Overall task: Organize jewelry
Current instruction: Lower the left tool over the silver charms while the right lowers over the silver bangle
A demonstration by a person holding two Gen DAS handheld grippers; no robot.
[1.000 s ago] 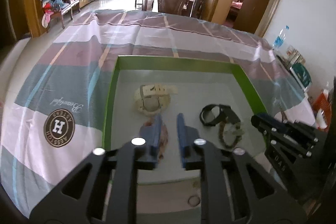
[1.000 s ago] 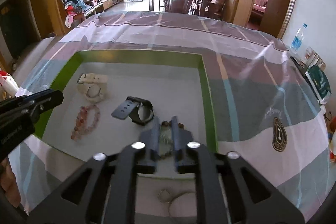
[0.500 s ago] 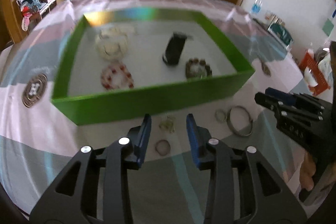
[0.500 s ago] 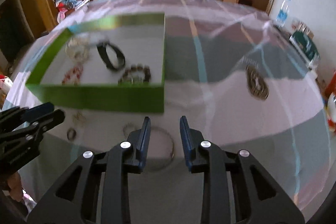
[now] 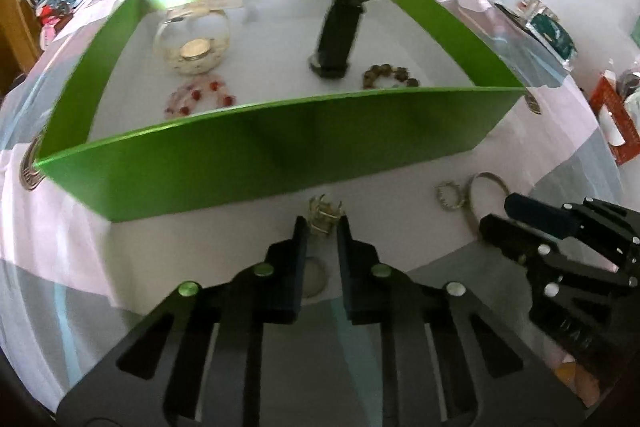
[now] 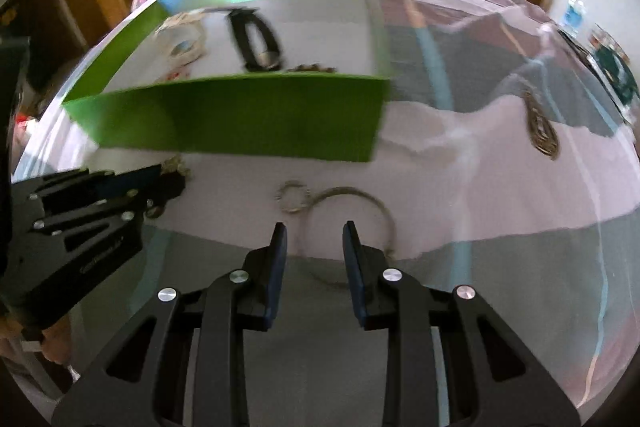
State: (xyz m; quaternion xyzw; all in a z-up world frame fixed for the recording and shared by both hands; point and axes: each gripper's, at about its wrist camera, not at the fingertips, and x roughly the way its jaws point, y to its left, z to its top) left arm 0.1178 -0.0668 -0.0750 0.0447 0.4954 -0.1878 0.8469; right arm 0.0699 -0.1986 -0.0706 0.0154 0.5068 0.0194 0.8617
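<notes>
green tray [image 5: 280, 163] at 12 o'clock on the worktop | right gripper [image 6: 314, 247] jaws spread over the large bangle [image 6: 384, 215] | left gripper [image 5: 322, 231] jaws just closing, flanking small gold trinket [image 5: 324, 215], contact unclear

L gripper [image 5: 322, 227] jaws just closing; R gripper [image 6: 314, 233] parted.

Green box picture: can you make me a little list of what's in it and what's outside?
In green box: cream watch, black band, red beads, brown beads
On cloth: silver bangle, small ring
Left gripper: jaws just closing, gripping gold trinket
Right gripper: jaws just opened wider, nothing gripped, over bangle
</notes>
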